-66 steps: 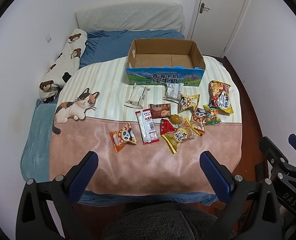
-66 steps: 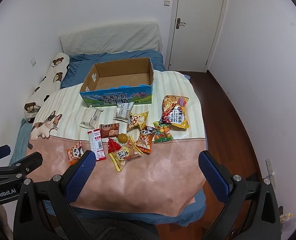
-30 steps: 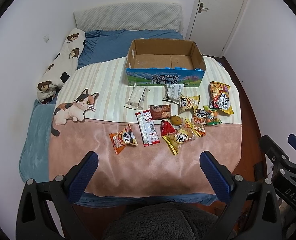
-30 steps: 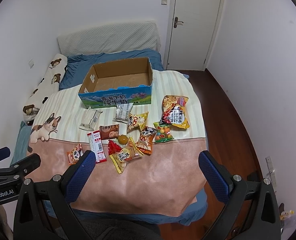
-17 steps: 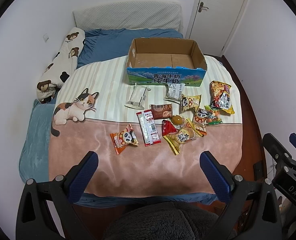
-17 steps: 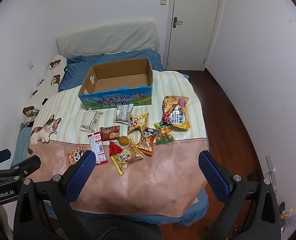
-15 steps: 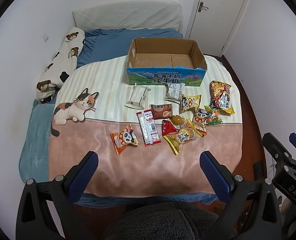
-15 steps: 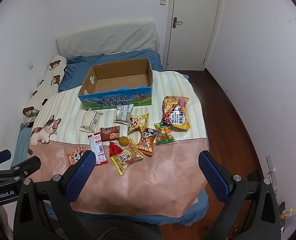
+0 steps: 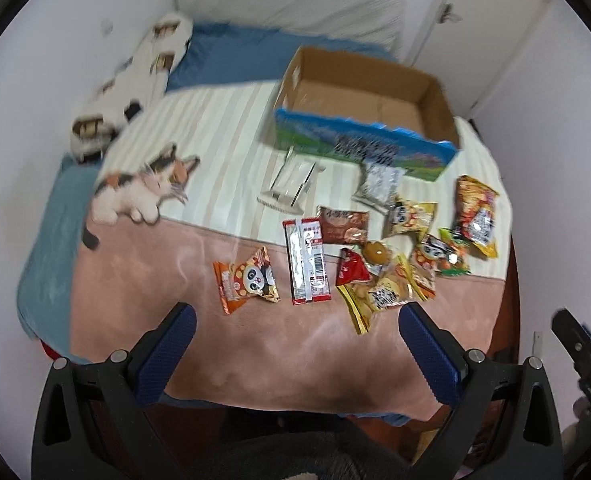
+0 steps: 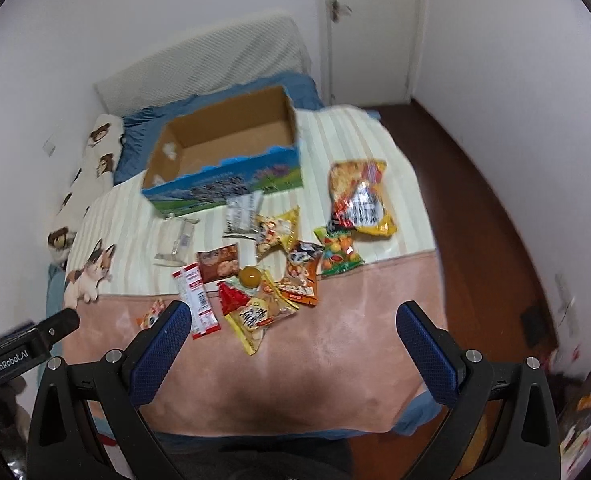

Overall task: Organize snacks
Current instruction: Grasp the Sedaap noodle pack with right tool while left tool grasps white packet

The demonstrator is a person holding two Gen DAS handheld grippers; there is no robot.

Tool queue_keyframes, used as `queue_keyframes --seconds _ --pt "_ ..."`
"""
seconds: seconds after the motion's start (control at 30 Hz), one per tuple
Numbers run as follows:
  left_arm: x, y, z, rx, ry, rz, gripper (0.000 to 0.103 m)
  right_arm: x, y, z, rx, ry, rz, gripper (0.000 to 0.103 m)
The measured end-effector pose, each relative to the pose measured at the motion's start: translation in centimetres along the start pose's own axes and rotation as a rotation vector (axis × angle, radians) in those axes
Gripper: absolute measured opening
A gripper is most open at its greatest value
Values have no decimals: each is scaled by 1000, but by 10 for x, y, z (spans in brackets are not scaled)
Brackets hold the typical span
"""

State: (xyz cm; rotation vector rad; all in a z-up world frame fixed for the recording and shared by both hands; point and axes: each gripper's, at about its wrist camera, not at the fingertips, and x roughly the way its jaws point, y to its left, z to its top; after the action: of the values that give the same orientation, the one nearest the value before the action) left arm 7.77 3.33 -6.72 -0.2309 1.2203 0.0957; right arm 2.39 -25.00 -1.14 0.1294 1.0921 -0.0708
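**Two grippers over a bed full of snacks**

The left gripper has its blue fingers spread wide, with nothing between them. The right gripper is spread wide too, and it holds nothing. Both hang in the air above the near edge of the blanket, not touching any snack.

Closest to the left gripper is an orange panda bag. Just beside it lies a long red and white packet. Next comes a small pile: a red packet, a yellow bag and a round yellow ball, all touching. A brown packet lies just behind them. Farther right sits a big yellow and red chip bag, with a green candy bag touching its near end.

Behind the snacks stands an open cardboard box with a blue and green front. Nothing can be seen in it. A clear packet and a silver packet lie just in front of the box.

The blanket has a cat picture. A bear pillow lies along the wall.
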Motion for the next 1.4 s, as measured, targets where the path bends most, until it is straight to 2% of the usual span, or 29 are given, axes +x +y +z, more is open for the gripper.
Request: queue_keyframes --seconds 0.13,0.37,0.57,0.8,0.9,1.03,1.1,1.13,1.23,1.27,1.33,1.37,1.4 --pt "64 4 21 -65 96 17 103 59 -32 15 95 102 4 103" --pt "165 3 43 -149 272 32 103 149 -67 44 151 227 6 103" --pt "206 -10 68 -171 283 65 103 225 -91 107 164 263 6 103" --pt "233 -24 102 -160 245 109 103 324 -87 175 112 317 -35 103" --pt "240 -25 119 -141 205 126 103 359 -80 187 83 374 -96 103" --pt "260 -26 144 -56 185 158 103 386 -76 191 56 421 -158 103" --pt "275 -30 156 24 185 169 103 388 -77 193 55 404 -161 97" --pt "283 -32 159 58 190 173 103 387 -77 194 48 397 -168 90" --pt "310 -37 165 155 232 177 103 378 -77 192 40 376 -156 89" --pt "319 -39 166 183 238 182 99 376 -77 192 39 374 -156 89" --pt "333 -39 166 213 249 185 72 373 -76 189 48 377 -150 88" --pt "337 -37 166 204 251 160 61 371 -77 188 56 382 -152 88" --pt "337 -33 164 190 243 162 60 370 -78 182 69 387 -158 88"
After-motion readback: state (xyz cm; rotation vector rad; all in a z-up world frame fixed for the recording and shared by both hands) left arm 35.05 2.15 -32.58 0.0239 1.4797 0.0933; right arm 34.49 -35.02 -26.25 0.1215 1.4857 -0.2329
